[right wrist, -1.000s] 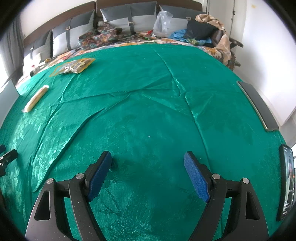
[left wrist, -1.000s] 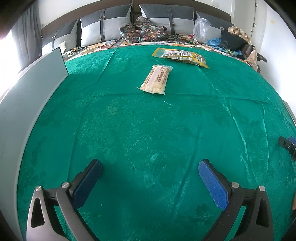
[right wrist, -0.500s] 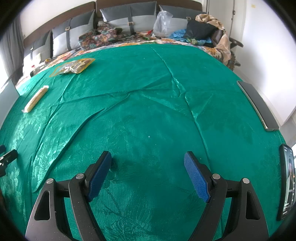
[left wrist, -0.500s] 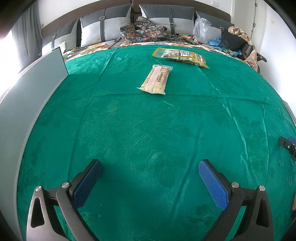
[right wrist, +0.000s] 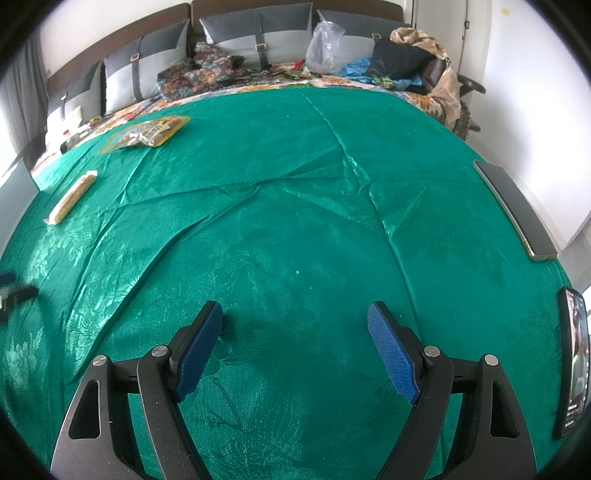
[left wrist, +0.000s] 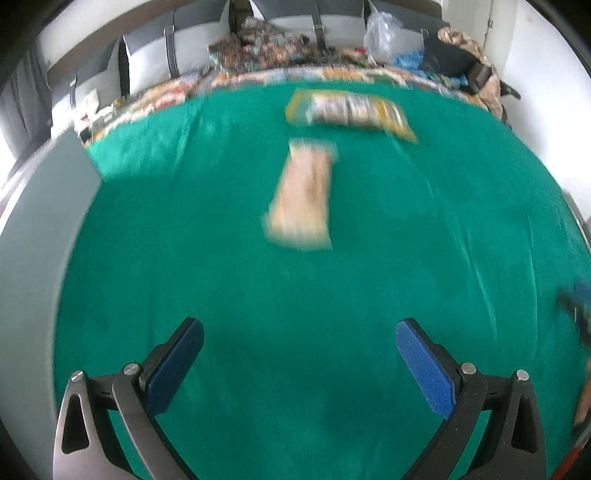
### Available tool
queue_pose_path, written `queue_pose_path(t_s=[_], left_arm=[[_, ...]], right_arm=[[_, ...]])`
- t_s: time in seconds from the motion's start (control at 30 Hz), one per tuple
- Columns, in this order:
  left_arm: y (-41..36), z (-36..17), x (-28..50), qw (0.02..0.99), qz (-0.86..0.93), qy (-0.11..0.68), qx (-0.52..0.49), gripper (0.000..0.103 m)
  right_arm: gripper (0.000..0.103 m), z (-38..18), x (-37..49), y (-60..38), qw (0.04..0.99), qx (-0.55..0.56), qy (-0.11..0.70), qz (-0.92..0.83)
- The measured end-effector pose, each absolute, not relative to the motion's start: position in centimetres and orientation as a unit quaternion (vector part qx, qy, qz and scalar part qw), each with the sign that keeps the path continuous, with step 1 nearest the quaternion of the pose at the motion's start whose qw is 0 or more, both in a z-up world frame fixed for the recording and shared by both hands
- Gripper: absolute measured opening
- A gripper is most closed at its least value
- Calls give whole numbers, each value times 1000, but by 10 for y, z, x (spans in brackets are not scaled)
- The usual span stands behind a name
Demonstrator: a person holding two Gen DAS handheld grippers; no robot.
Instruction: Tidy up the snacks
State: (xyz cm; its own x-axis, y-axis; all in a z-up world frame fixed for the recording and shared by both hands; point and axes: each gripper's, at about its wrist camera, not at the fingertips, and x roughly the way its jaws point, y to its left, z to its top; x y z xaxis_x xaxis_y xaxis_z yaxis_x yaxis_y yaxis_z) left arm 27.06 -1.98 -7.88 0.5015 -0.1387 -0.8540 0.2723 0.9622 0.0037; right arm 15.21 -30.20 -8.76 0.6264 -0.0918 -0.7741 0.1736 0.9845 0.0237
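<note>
The left tool (left wrist: 299, 343) is hovering low over the green cloth (left wrist: 258, 295) with its blue pads (left wrist: 424, 369) spread wide and nothing between them. Its view is smeared with blur. Ahead of it, well apart from the fingertips, a pale beige snack pack (left wrist: 301, 195) is lying flat on the cloth, its long side running away from the camera. Just beyond that pack, near but not touching it, a yellow snack bag (left wrist: 351, 112) is lying crosswise. A grey panel (left wrist: 37, 240) is standing along the left edge of the cloth.

The right tool (right wrist: 295, 339) is also sitting low over the cloth (right wrist: 295, 221) with its blue pads (right wrist: 199, 347) held wide apart — nothing is gripped. In this view both snacks are lying far off to the left: the beige snack pack (right wrist: 72, 197) near the cloth's left edge, the yellow snack bag (right wrist: 146, 131) farther back. A dark flat slab (right wrist: 517, 206) is resting at the right edge of the cloth, and a phone (right wrist: 574, 369) with a lit screen is lying closer in on the same side.

Behind the cloth, grey cushions (right wrist: 258, 35), a clear plastic bag (right wrist: 325, 48) and heaped clothes (right wrist: 406, 62) are lining the far side — the cloth itself is creased in long folds.
</note>
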Motion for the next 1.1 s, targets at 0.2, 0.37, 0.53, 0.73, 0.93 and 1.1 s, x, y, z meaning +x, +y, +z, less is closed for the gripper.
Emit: queue_pose_path(t_s=[0.2, 0.37, 0.53, 0.73, 0.93, 1.1], left_arm=[[-42, -81, 359, 849, -116, 514, 47, 98], [-57, -92, 369, 858, -109, 499, 57, 66], [-42, -87, 358, 865, -93, 490, 59, 30], [6, -81, 308, 863, -70, 499, 38, 30], [49, -84, 247, 860, -47, 507, 34, 30], [64, -90, 232, 874, -63, 482, 9, 62]], right_arm=[[83, -88, 152, -302, 900, 48, 426, -74], [83, -88, 152, -302, 900, 48, 426, -73], [84, -88, 152, -302, 900, 49, 426, -73], [84, -87, 152, -301, 900, 49, 426, -73], [84, -88, 152, -301, 900, 49, 426, -73], [84, -88, 152, -301, 900, 49, 426, -73]])
